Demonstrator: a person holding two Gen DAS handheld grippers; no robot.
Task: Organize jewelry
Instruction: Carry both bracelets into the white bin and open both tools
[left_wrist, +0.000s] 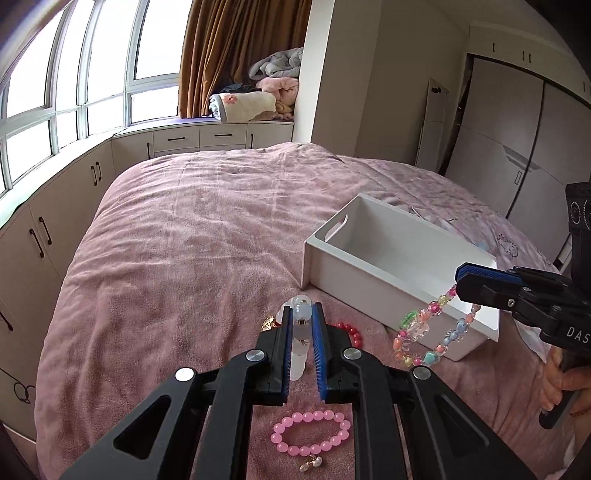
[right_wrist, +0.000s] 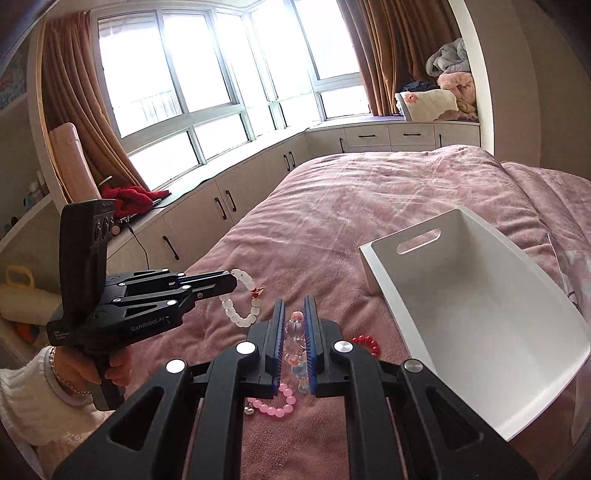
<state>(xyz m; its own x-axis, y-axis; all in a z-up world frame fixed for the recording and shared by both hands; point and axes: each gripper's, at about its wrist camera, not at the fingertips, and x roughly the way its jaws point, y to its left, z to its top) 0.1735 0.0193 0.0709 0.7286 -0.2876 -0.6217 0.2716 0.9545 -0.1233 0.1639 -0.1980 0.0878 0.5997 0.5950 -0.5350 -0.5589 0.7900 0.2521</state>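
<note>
My left gripper (left_wrist: 301, 312) is shut on a white bead bracelet (left_wrist: 300, 341), which hangs above the pink bedspread; in the right wrist view the same bracelet (right_wrist: 240, 308) dangles from the left gripper (right_wrist: 232, 277). My right gripper (right_wrist: 294, 306) is shut on a multicoloured bead bracelet (right_wrist: 295, 347); in the left wrist view it (left_wrist: 424, 332) hangs from the right gripper (left_wrist: 460, 278) over the near rim of the white box (left_wrist: 373, 273). A pink bead bracelet (left_wrist: 310, 432) and a red one (left_wrist: 349, 330) lie on the bed.
The white box (right_wrist: 461, 295) has a handle slot and looks empty. A small pearl earring pair (left_wrist: 309, 461) lies by the pink bracelet. A gold trinket (left_wrist: 269, 323) sits left of my left gripper. Cabinets run under the window along the bed's left side.
</note>
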